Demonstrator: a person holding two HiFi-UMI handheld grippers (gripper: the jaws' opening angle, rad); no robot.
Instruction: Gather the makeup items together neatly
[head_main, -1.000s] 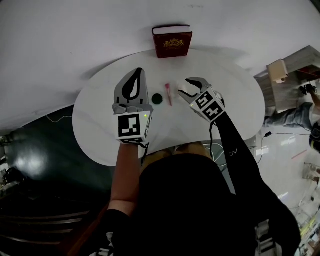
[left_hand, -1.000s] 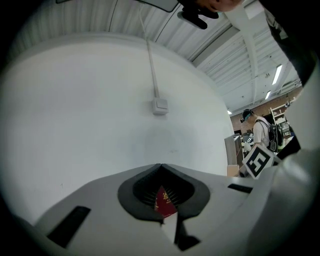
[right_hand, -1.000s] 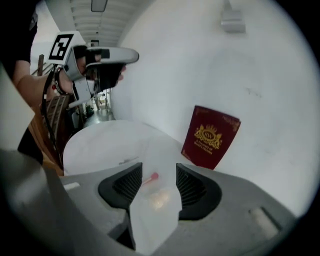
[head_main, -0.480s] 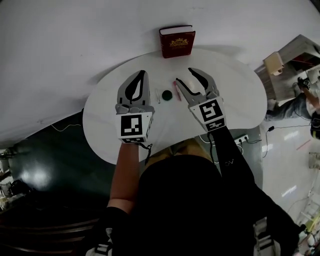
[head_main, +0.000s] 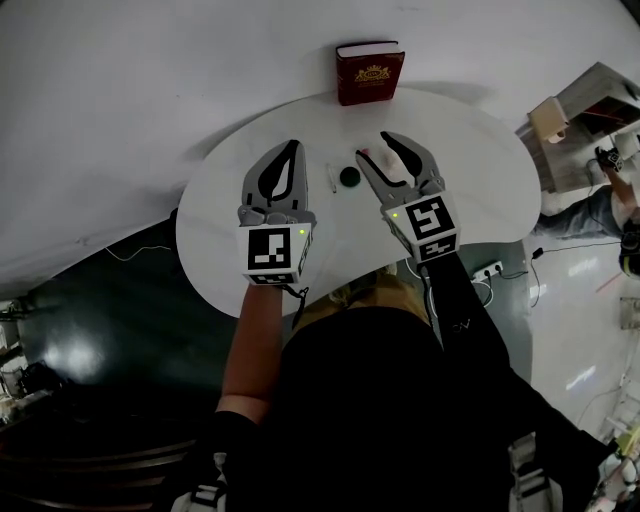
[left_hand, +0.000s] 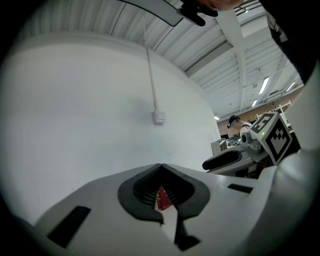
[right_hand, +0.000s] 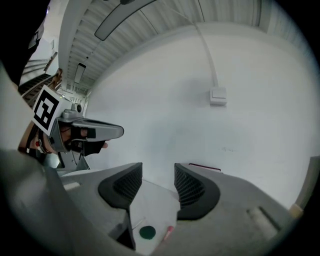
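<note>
Makeup items: three small pieces lie close together near the middle of the table. There is a dark green round compact (head_main: 348, 176), a thin white stick (head_main: 331, 180) just left of it, and a pink tube (right_hand: 168, 231) just right of it, partly hidden by my right gripper in the head view.
Step in hand: I judge the gathering close to finished. The pieces already sit as one small cluster, and only straightening or a check seems left.
Next move: if I tidy further, I would bring the right gripper down onto the tube and line it up beside the compact, going gently so the stick is not knocked.
Right gripper (head_main: 375, 150): released, with the jaws wide apart and nothing between them. It hangs over the table with the cluster below and just left of its tips, not touching.
Left gripper (head_main: 292, 148): clenched tip to tip on nothing. It sits left of the stick, near but apart, so the cluster lies between my two grippers.
Table (head_main: 480, 190): white and round.
Red book (head_main: 370, 72): at the far edge, well apart from the cluster.
</note>
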